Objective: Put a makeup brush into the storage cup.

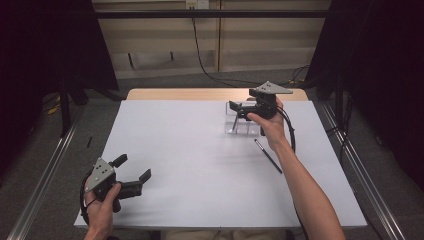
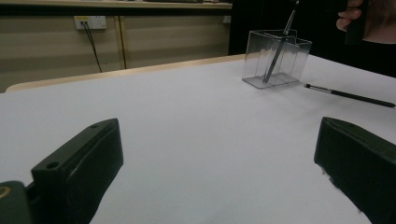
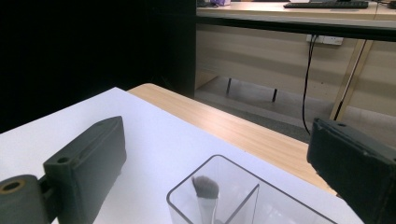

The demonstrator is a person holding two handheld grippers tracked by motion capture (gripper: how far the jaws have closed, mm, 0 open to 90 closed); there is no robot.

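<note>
high view: the right gripper (image 1: 239,111) hangs over the clear holder (image 1: 243,125) at the far right of the white table (image 1: 200,165), jaws spread and holding nothing. one brush (image 1: 234,122) already stands in the holder, leaning. a second brush (image 1: 268,156) lies flat on the table just near of the holder, right beside the right forearm. its long axis runs from far-left to near-right, with the lighter end toward the holder. the left gripper (image 1: 134,169) rests at the near left corner, well apart from both brushes, jaws also wide and empty. so the right hand is much the nearer one, and i judge the lying brush to be its next pick: it lies near and a little right of that gripper, so the hand must draw back toward the person and drop.

left gripper view: across the open table, the holder (image 2: 276,58) sits far right with the standing brush (image 2: 279,49) slanting up out of it. the lying brush (image 2: 350,95) stretches to the right of it, touching the table along its length. the jaws stand far apart with bare table between.

right gripper view: the holder's rim (image 3: 219,161) lies directly below between the parted jaws, and the bristle tip of the standing brush (image 3: 205,186) points up inside one compartment.
</note>
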